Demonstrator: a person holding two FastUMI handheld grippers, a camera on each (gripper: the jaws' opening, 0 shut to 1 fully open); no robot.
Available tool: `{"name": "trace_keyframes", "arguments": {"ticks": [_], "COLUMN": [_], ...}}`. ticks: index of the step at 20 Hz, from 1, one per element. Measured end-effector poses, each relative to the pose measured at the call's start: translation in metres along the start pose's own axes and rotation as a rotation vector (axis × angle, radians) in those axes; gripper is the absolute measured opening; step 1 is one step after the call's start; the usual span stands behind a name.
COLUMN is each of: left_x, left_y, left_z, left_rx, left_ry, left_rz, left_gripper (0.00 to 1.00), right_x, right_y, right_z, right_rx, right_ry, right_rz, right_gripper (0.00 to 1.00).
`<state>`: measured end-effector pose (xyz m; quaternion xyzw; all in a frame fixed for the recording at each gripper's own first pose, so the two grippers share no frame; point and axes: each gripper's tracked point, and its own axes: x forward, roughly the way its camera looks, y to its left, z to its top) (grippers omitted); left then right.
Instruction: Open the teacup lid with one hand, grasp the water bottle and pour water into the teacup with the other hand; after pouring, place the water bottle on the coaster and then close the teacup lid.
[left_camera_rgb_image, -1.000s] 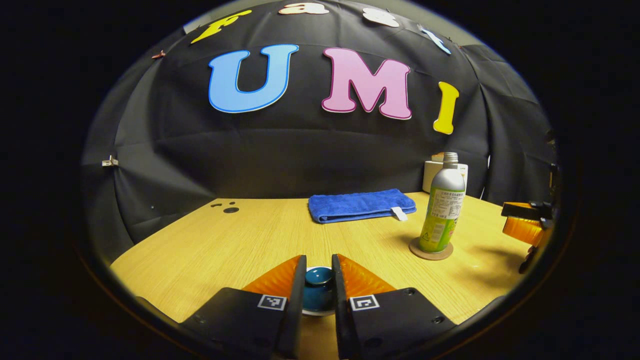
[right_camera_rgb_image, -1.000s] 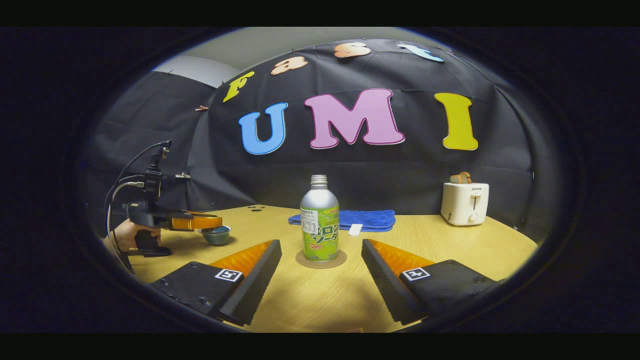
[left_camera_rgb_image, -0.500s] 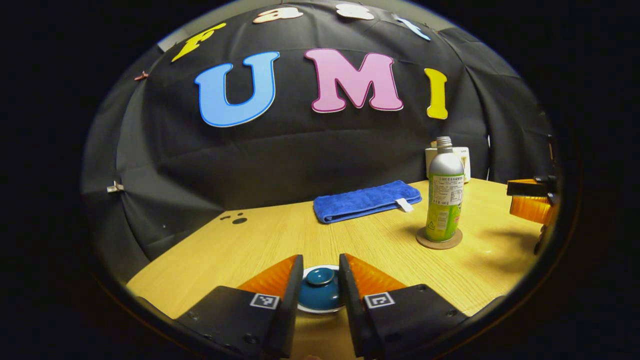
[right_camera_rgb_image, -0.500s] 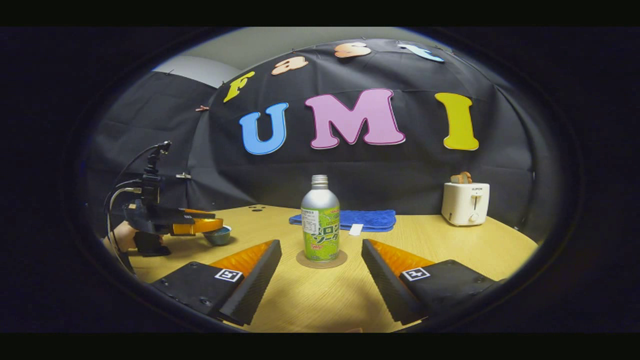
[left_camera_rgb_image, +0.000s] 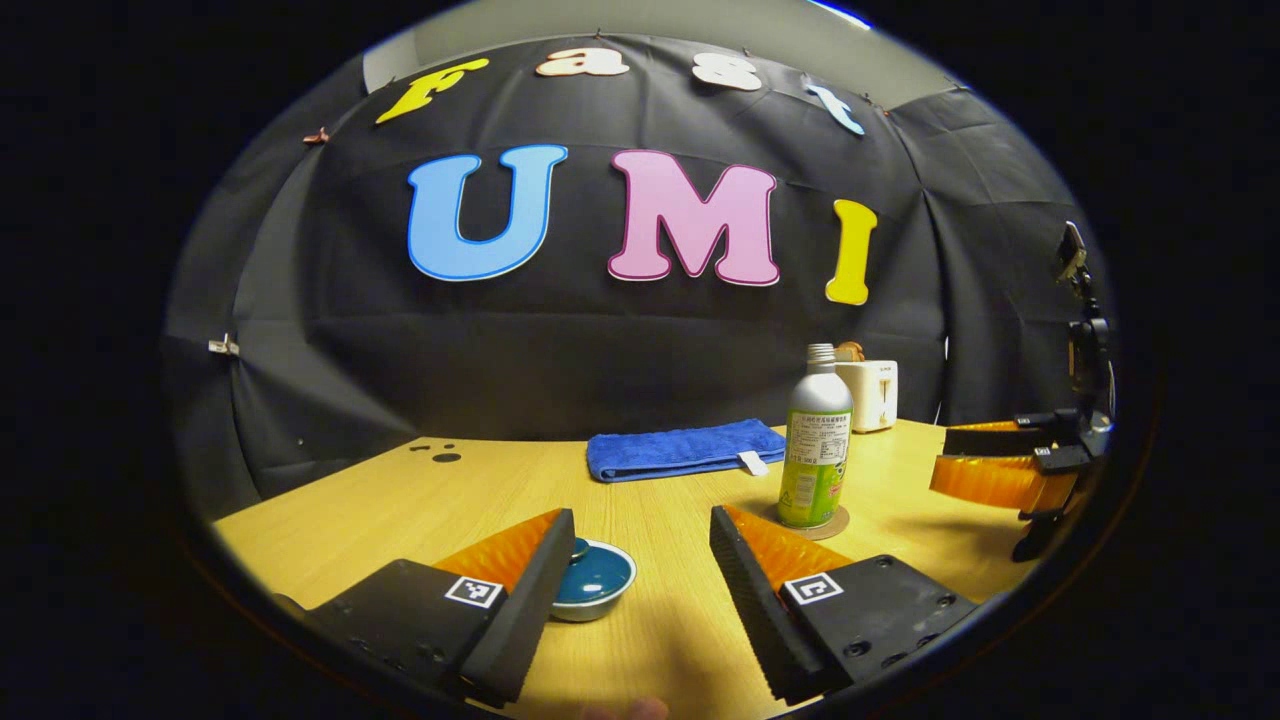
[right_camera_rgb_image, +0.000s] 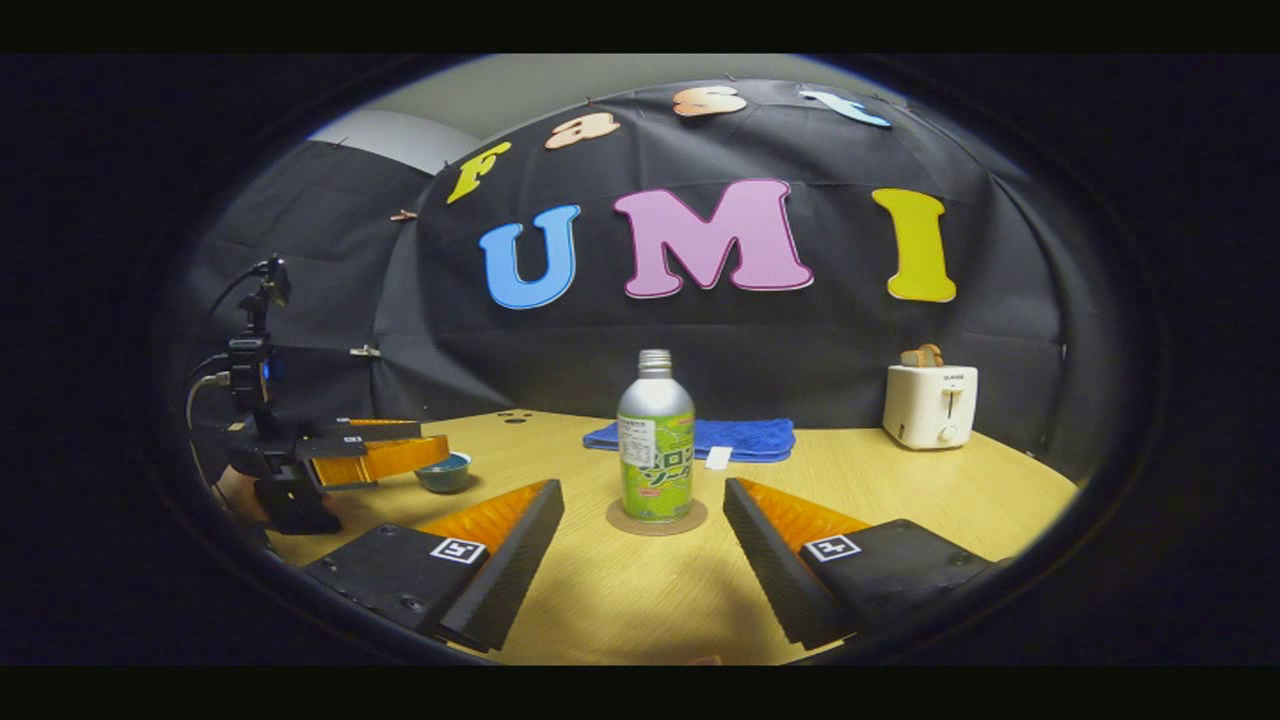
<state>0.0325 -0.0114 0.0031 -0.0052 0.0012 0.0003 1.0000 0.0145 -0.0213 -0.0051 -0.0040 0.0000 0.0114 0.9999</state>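
The teal teacup (left_camera_rgb_image: 592, 583) stands near the table's front with its lid (left_camera_rgb_image: 583, 562) resting on it, half hidden behind my left finger. My left gripper (left_camera_rgb_image: 640, 520) is open and wide, apart from the cup, which lies below and left of its gap. The silver and green water bottle (right_camera_rgb_image: 655, 450) stands upright on the round coaster (right_camera_rgb_image: 656, 518). My right gripper (right_camera_rgb_image: 642, 490) is open, short of the bottle, which stands beyond its gap. In the right gripper view the left gripper (right_camera_rgb_image: 385, 450) hovers beside the teacup (right_camera_rgb_image: 443, 472).
A folded blue towel (left_camera_rgb_image: 685, 450) lies at the back of the wooden table (left_camera_rgb_image: 420, 500). A white toaster (right_camera_rgb_image: 930, 405) stands at the back right. The right gripper (left_camera_rgb_image: 985, 465) shows at the far right of the left gripper view.
My left gripper has opened, let go of the lid's knob and drawn back and to the right of the cup. The right gripper has hardly moved.
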Motion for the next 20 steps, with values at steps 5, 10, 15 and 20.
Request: {"name": "trace_keyframes", "arguments": {"ticks": [5, 10, 15, 20], "left_x": [-0.007, -0.007, -0.008, -0.007], "left_y": [-0.013, -0.015, -0.018, -0.017], "left_z": [0.001, 0.001, 0.001, 0.001], "left_rx": [0.015, 0.016, 0.016, 0.016], "left_ry": [-0.006, -0.005, -0.005, -0.004], "left_rz": [-0.023, -0.026, -0.042, -0.034], "left_gripper": [0.87, 0.91, 0.91, 0.91], "right_x": [0.001, 0.001, 0.002, 0.001], "right_y": [0.006, 0.006, 0.006, 0.005], "right_z": [0.001, 0.000, 0.001, 0.001], "right_rx": [-0.001, -0.002, -0.002, -0.002], "right_ry": [-0.001, 0.000, 0.000, 0.001], "right_rz": [-0.035, -0.034, -0.034, -0.033], "right_gripper": [0.99, 0.99, 0.99, 0.99]}}
